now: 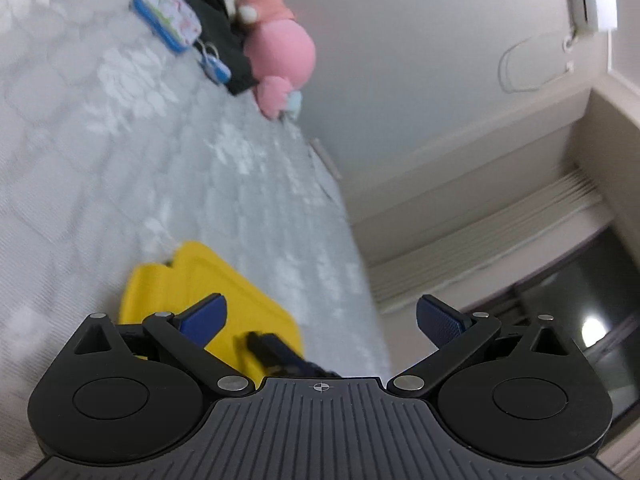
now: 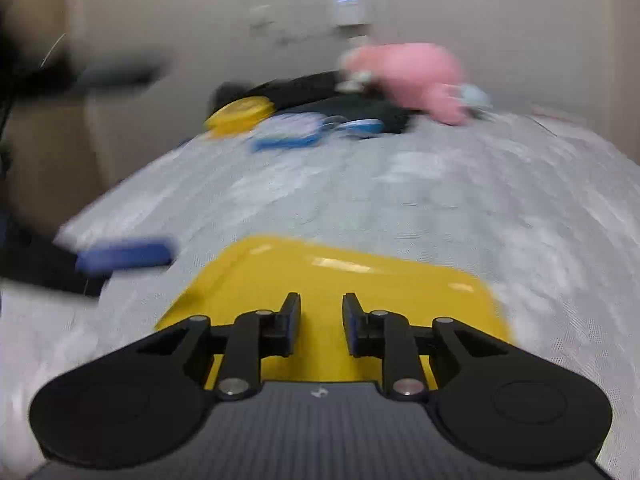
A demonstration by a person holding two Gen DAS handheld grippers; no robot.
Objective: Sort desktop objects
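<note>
A yellow tray (image 2: pixel 340 276) lies on the pale patterned cloth, just ahead of my right gripper (image 2: pixel 321 320), whose jaws stand slightly apart with nothing between them. In the left wrist view the same tray (image 1: pixel 224 288) sits below my left gripper (image 1: pixel 320 318), which is wide open and empty, held tilted above the surface. Part of the other gripper (image 1: pixel 280 354) shows over the tray. At the far end lie a blue-rimmed tin (image 1: pixel 168 18), a small blue item (image 1: pixel 216 66), a yellow round case (image 2: pixel 240 114) and a pink plush toy (image 1: pixel 280 48). Both views are blurred.
A black cloth (image 1: pixel 216 12) lies under the far objects. The table's edge (image 1: pixel 344 208) runs beside a beige wall. A blue pad of the left gripper (image 2: pixel 124 256) shows at the left of the right wrist view. A dark window (image 1: pixel 568 304) is at the right.
</note>
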